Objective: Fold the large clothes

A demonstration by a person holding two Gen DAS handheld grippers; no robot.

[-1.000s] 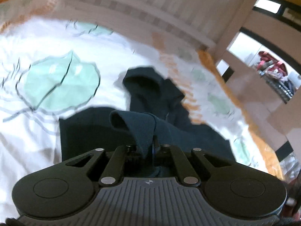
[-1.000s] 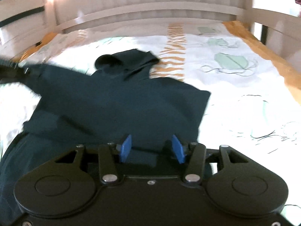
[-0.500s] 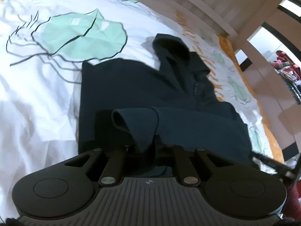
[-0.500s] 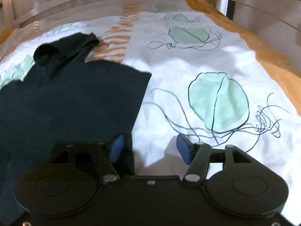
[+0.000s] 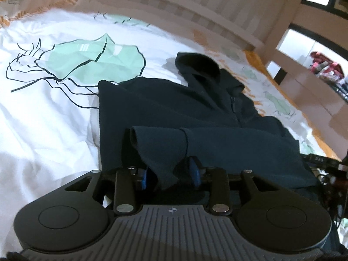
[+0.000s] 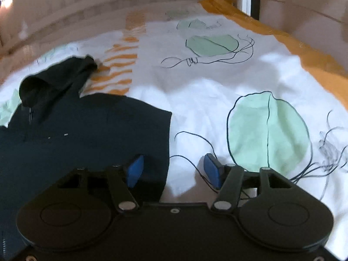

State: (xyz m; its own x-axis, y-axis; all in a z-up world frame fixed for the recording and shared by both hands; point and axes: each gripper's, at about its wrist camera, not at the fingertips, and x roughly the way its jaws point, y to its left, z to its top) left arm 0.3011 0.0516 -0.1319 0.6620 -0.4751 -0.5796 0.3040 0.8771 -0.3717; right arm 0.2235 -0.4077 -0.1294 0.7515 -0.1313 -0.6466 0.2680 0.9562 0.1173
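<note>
With the dark hoodie (image 5: pixel 174 108) lying flat on the white bedspread (image 5: pixel 43 119), your left gripper (image 5: pixel 170 171) is opening around the cuff (image 5: pixel 156 148) (sleeve fold nearly done), while your right gripper (image 6: pixel 174 169) hangs spread and empty over the hoodie's side edge, body folds remaining.

Left hand-held gripper (image 5: pixel 170 175) opening; right hand-held gripper (image 6: pixel 174 169) agape.
</note>
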